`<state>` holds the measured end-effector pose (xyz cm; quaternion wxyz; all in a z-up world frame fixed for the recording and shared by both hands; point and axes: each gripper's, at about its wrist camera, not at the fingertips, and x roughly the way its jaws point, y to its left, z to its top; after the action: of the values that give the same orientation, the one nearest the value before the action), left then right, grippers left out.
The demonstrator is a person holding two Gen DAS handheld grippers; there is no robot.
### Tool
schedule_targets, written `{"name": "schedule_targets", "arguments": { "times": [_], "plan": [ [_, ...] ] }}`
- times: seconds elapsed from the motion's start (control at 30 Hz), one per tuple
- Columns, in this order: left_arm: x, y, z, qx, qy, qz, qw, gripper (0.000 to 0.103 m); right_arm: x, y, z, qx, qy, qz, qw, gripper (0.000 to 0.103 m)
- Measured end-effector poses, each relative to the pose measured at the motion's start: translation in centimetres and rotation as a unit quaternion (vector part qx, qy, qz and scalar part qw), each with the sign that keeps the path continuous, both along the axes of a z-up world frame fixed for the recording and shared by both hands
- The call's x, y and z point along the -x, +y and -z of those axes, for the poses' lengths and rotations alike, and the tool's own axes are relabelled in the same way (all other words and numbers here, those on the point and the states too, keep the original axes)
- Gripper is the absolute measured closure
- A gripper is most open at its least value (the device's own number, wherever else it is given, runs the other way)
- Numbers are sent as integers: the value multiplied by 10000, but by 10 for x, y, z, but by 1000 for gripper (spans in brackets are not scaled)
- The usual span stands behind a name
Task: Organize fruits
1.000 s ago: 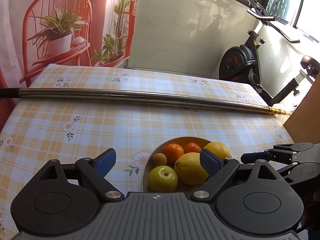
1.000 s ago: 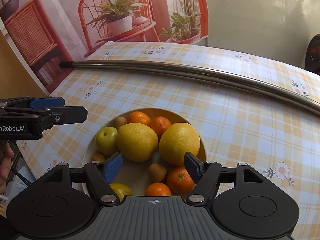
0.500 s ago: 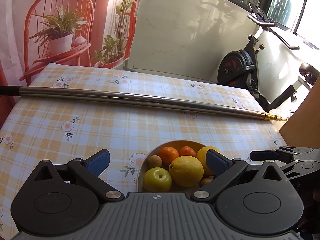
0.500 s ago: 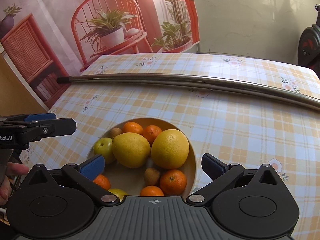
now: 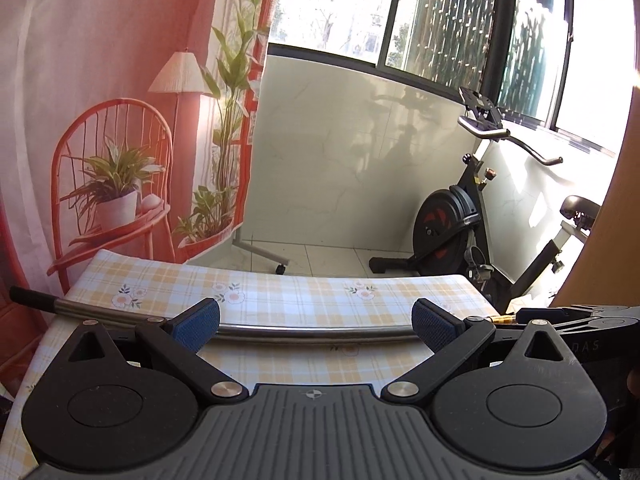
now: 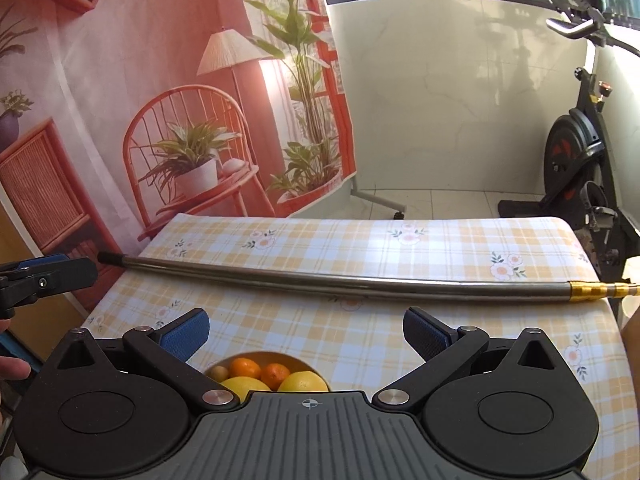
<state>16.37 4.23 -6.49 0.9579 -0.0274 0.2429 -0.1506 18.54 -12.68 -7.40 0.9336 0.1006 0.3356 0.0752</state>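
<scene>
The bowl (image 6: 298,358) of fruit is mostly hidden at six o'clock behind the right gripper's (image 6: 306,334) body; the steel pole (image 5: 312,331) passes behind the left gripper's (image 5: 316,324) pads; the exercise bike (image 6: 580,152) is cut off at three o'clock.

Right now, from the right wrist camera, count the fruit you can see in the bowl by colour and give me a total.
Orange fruits: 2
Yellow fruits: 2
Small tan fruit: 1
Total: 5 in view; the right gripper's body hides the rest of the bowl.
</scene>
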Motion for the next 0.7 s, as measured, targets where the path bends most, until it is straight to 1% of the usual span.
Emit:
{"name": "schedule_targets", "arguments": {
  "times": [0.13, 0.27, 0.37, 0.47, 0.7],
  "plan": [
    [13, -9, -27, -11, -446, -59, 9990, 0, 7, -9, -35, 3, -432, 104, 9990, 0],
    [23, -16, -47, 42, -737, -107, 9972, 0, 17, -11, -65, 224, -842, 221, 9960, 0],
    [27, -21, -55, 24, -841, -129, 9964, 0, 26, -12, -80, 322, -1075, 269, 9933, 0],
    [31, -25, -61, -23, -901, -166, 9958, 0, 34, -13, -93, 319, -1254, 275, 9912, 0],
    [40, -31, -67, -202, -1051, -297, 9938, 0, 46, -14, -106, 371, -1402, 365, 9887, 0]
  ]
}}
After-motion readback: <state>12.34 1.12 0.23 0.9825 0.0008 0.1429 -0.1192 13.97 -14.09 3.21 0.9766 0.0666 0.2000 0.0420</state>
